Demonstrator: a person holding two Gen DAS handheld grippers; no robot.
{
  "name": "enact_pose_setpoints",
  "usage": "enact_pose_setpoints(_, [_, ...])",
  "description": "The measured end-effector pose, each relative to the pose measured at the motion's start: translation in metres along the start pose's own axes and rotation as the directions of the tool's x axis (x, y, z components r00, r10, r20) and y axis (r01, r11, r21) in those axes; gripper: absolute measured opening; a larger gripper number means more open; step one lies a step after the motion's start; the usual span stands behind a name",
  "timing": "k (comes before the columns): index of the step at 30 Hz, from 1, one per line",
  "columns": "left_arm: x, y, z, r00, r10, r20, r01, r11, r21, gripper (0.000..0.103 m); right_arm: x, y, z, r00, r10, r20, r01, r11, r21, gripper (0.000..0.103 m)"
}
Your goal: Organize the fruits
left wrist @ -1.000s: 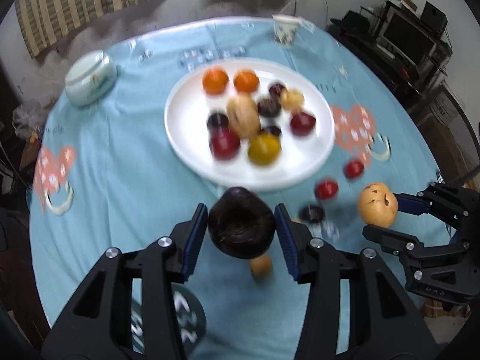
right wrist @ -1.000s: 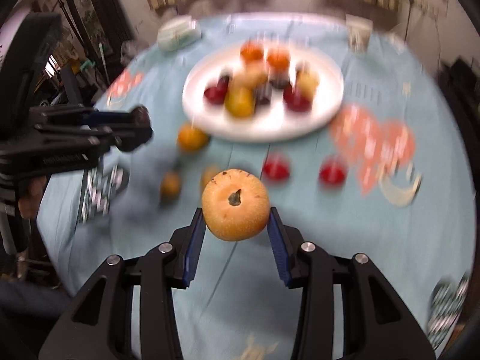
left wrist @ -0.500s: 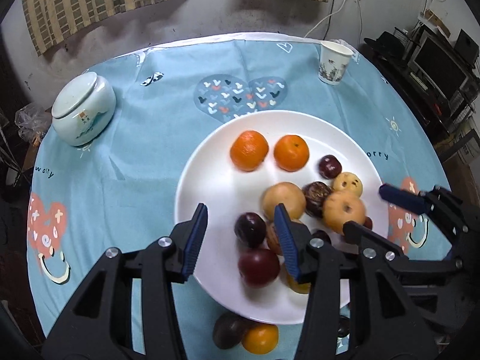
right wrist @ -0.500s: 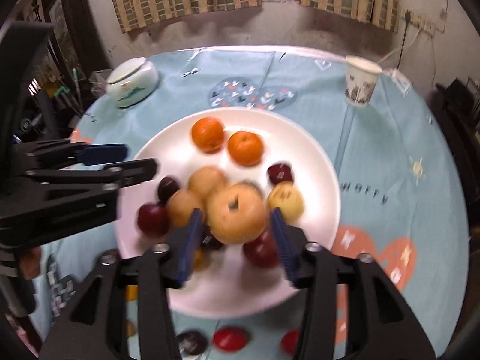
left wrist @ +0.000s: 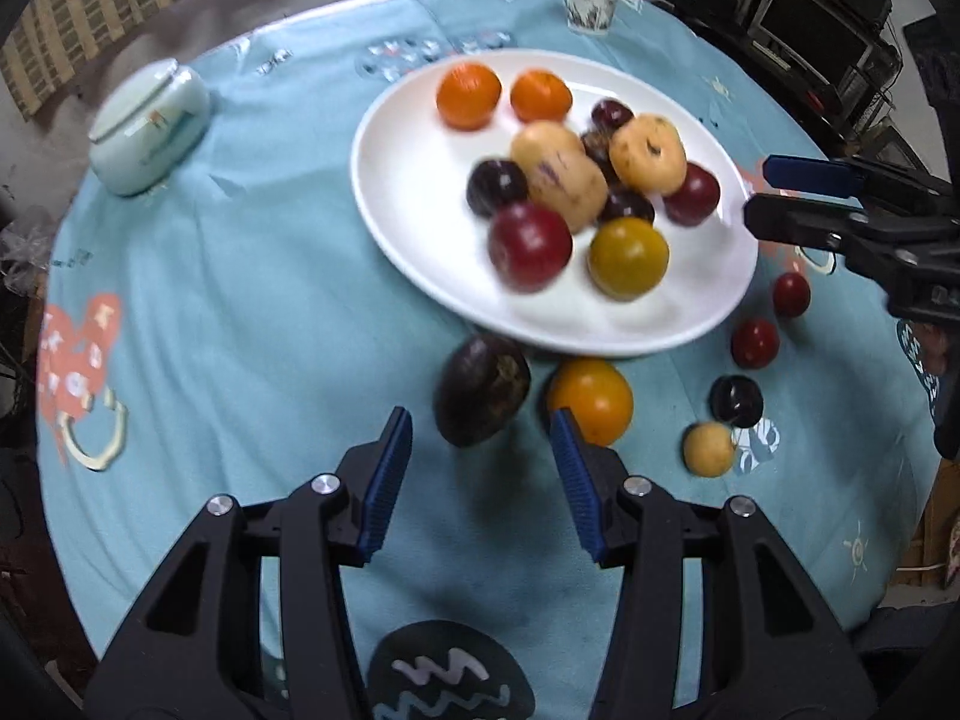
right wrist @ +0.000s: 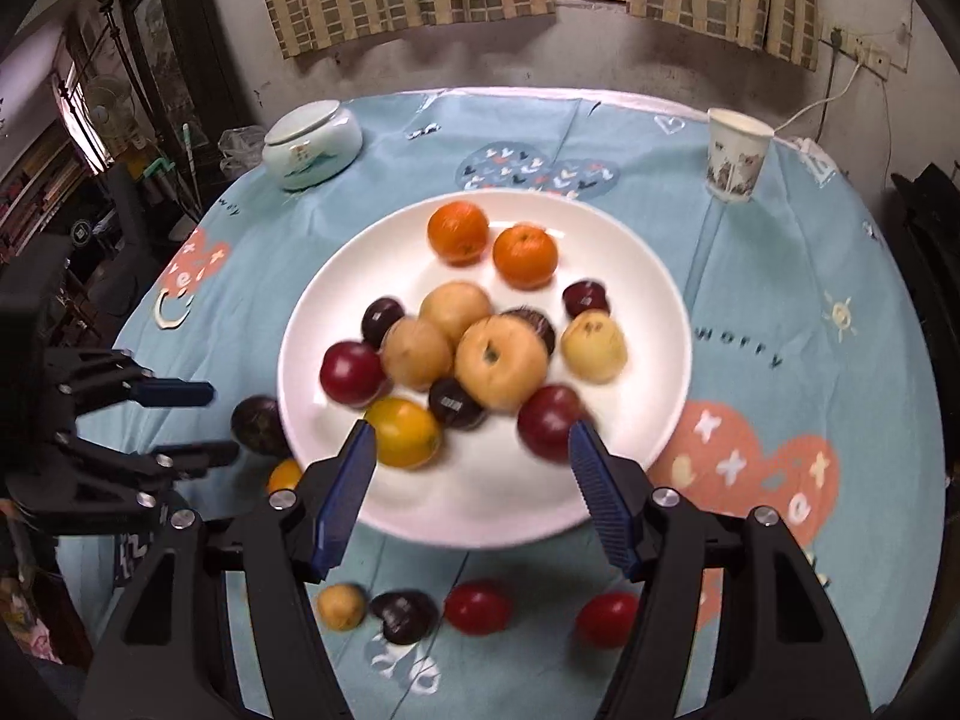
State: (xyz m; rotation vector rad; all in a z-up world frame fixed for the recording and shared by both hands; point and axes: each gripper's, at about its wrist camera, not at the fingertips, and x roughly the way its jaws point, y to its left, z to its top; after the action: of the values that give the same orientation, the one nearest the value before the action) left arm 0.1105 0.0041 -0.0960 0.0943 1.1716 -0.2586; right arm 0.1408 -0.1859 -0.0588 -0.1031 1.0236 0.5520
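Striped curtains hang behind a round table under a blue printed tablecloth [right wrist: 780, 276]. A second ago the right gripper [right wrist: 471, 447] clamped a tan pear [right wrist: 501, 363]; its jaws have just been opening and now stand wide and empty, with the pear on the white plate [right wrist: 648, 276] just ahead of the fingertips among plums and oranges. The left gripper [left wrist: 480, 441], which earlier carried a dark purple fruit [left wrist: 482, 388], is parted and empty, that fruit lying on the cloth just ahead, touching neither pad. An orange-yellow fruit [left wrist: 591, 399] sits by its right finger. A lidded jar [left wrist: 150, 126] and a paper cup [right wrist: 737, 155] stand far ahead.
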Motion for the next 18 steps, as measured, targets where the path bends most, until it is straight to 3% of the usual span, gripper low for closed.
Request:
enact_pose_setpoints(6, [0.026, 0.013, 0.007, 0.995, -0.097, 0.003, 0.096, 0.991, -0.096, 0.034, -0.005, 0.008, -0.018, 0.999, 0.021, -0.028, -0.021, 1.000, 0.006, 0.067])
enact_pose_setpoints(9, [0.020, 0.004, 0.008, 0.996, -0.087, -0.016, 0.085, 0.994, -0.067, 0.025, -0.005, 0.006, -0.026, 0.999, 0.012, -0.040, -0.011, 1.000, 0.028, 0.067])
enact_pose_setpoints(14, [-0.024, -0.004, 0.021, 0.987, -0.142, 0.073, 0.143, 0.990, -0.015, 0.024, -0.004, 0.001, -0.029, 0.999, -0.014, -0.040, 0.017, 0.998, 0.064, 0.067])
enact_pose_setpoints(18, [-0.039, -0.006, 0.045, 0.974, -0.190, 0.123, 0.197, 0.979, -0.044, 0.024, -0.005, 0.003, -0.022, 1.000, -0.012, -0.009, 0.012, 0.997, 0.081, 0.067])
